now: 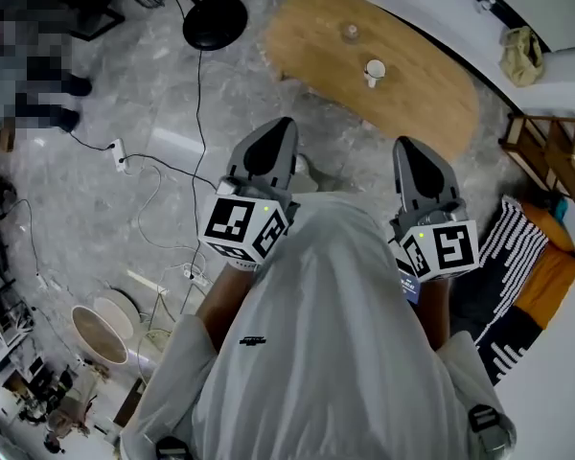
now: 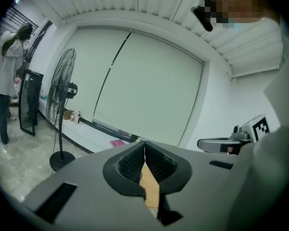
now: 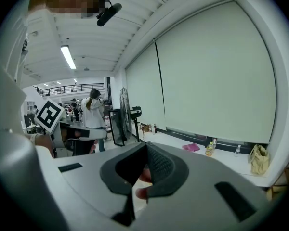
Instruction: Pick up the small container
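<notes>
Wood surface point(image 1: 431, 84): oval, light-brown top at 1 o'clock in head view, beyond both grippers; mostly bare.
Small container point(image 1: 375, 70): white, upright near middle of surface, approx. 12 o'clock from right gripper, well apart from both grippers.
Clear item point(image 1: 350, 33): small, on same surface at 11 o'clock of the container, near but not touching; can't tell what it is.
Left gripper point(image 1: 286, 123): over the floor, short of surface's near edge; fingers point(image 2: 132, 162) together, nothing btwn them.
Right gripper point(image 1: 405, 144): also short of the surface; fingers point(image 3: 159, 165) pressed together, empty.
Floor point(image 1: 105, 84): grey marbled stone w/ loose cables & a power strip point(image 1: 120, 154) at 9 o'clock.
Fan base point(image 1: 216, 20): black, round, on floor at 11 o'clock, just beside surface's left end.
Wall side: white ledge runs 1–3 o'clock w/ a bag point(image 1: 522, 56) on it; wood rack point(image 1: 551, 151) at 3 o'clock; striped black/white fabric point(image 1: 503, 286) at 4 o'clock.
Blind point(image 2: 149, 85): large, pale, covers the wall ahead in both gripper views.
Bystander point(image 2: 2, 81): white top, stands at 9 o'clock in left gripper view, near a standing fan point(image 2: 62, 88).
</notes>
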